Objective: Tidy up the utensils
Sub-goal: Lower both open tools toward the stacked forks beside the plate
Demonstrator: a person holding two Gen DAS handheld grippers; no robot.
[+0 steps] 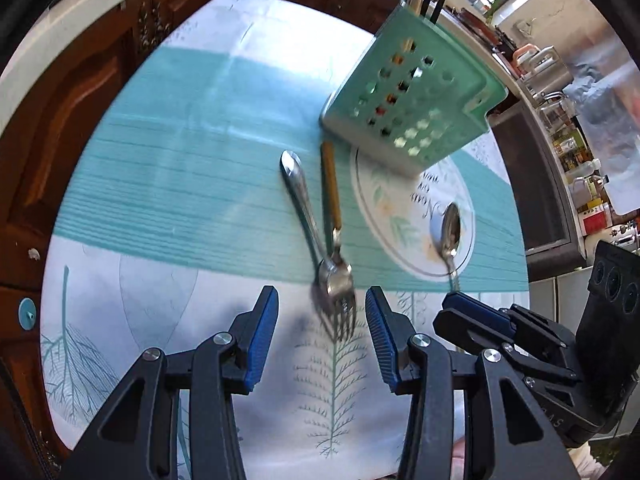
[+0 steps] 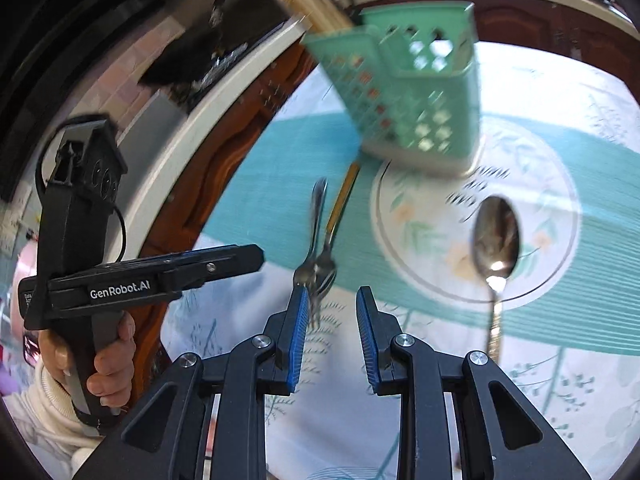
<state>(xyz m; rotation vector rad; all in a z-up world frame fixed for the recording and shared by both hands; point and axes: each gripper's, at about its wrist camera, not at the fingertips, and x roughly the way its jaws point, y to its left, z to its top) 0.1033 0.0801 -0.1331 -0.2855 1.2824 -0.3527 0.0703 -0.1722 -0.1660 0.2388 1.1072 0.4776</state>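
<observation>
Two forks lie crossed on the table, tines between the wide-open, empty left tool. The right tool, also open and empty, hovers beside them.

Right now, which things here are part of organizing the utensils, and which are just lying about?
Part of the job:
silver fork
wooden-handled fork
spoon
green utensil basket

Just lying about:
patterned tablecloth
jars on the counter
</observation>
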